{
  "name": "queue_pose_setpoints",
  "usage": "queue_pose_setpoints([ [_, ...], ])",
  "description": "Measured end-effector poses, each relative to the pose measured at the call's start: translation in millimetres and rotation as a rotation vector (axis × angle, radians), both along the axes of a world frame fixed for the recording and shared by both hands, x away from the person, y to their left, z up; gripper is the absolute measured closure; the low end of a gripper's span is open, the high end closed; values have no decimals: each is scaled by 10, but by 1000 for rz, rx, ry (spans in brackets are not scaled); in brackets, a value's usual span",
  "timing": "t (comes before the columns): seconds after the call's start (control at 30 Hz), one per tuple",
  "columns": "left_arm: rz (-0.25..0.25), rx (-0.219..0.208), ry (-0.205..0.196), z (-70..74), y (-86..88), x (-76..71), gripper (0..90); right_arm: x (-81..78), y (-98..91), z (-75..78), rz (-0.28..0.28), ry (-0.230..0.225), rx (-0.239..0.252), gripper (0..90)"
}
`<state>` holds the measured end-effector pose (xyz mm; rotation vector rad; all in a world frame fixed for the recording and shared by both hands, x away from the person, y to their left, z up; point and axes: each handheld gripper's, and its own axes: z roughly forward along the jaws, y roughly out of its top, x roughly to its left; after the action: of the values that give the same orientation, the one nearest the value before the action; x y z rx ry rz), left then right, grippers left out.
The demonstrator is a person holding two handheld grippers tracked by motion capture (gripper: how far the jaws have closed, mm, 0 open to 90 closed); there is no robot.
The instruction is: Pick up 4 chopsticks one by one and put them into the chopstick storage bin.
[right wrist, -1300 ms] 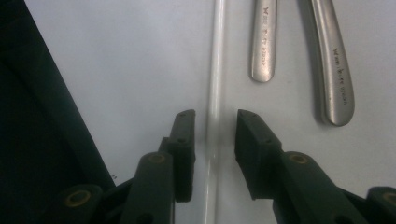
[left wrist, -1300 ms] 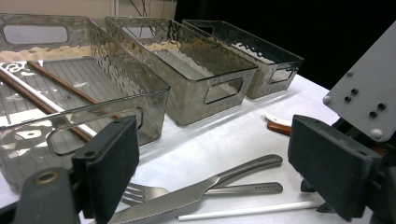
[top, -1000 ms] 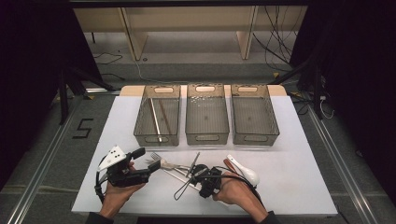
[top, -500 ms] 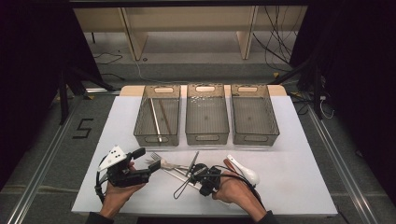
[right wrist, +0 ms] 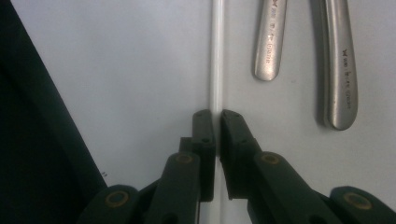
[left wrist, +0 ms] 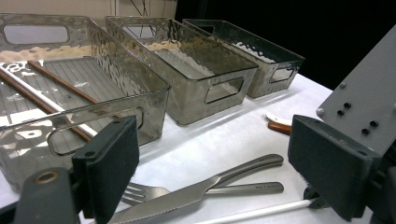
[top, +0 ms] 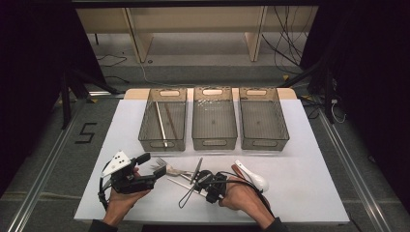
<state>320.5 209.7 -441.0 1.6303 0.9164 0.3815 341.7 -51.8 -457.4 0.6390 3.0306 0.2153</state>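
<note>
Near the front edge of the counter [top: 309, 159], around its middle, pinched a white chopstick [right wrist: 216, 56] with the right gripper [right wrist: 217, 116], fingers drawn narrow and pressed on the thin shaft from both sides. Lay flat on the counter, that chopstick [top: 179, 183], running away from the right gripper [top: 200, 186] toward the left gripper [top: 153, 171]. Held the left gripper low by the front left corner, fingers spread wide and gripping nothing, aimed across a knife [left wrist: 187, 198] and a fork [left wrist: 243, 188] lying just beside the chopstick. Rested two metal handles close to the right of the chopstick in the right gripper view. Left a white spoon [top: 251, 176] behind the right hand. Stood three clear bins along the back edge, the left bin [top: 145, 126] holding two chopsticks.
</note>
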Motion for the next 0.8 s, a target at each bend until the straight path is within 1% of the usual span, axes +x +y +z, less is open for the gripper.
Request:
queue_pose_setpoints([
  [0.1, 2, -2, 0, -1, 5, 2, 162, -12, -10, 15, 17, 17, 13, 853],
  [0.2, 2, -1, -1, 1, 7, 0, 162, -4, -32, 54, 17, 11, 26, 853],
  [0.27, 2, -1, -1, 1, 8, 1, 162, 7, -60, 92, 16, 19, 40, 853],
  [0.3, 4, 0, -1, 1, 9, 0, 162, 12, -74, 115, 16, 10, 50, 853],
  [0.33, 6, -2, -4, 3, 10, -2, 162, 14, -86, 142, 6, 14, 69, 853],
  [0.37, 8, -4, -8, 6, 12, -6, 162, 22, -100, 169, 10, 15, 76, 853],
  [0.4, 8, -6, -11, 8, 15, -7, 162, 30, -114, 189, 3, 7, 99, 853],
  [0.53, 12, -9, -9, 6, 15, -6, 162, 92, -176, 296, -12, -7, 142, 853],
  [0.6, 9, -4, -10, 7, 15, -7, 162, 131, -198, 347, -23, -24, 167, 852],
  [0.67, 9, -4, -9, 6, 14, -6, 162, 172, -203, 411, -53, -36, 182, 852],
  [0.7, 9, -5, -10, 5, 14, -5, 162, 207, -208, 436, -56, -46, 201, 852],
  [0.8, 9, -6, -10, 6, 16, -6, 162, 300, -188, 523, -88, -62, 235, 852],
])
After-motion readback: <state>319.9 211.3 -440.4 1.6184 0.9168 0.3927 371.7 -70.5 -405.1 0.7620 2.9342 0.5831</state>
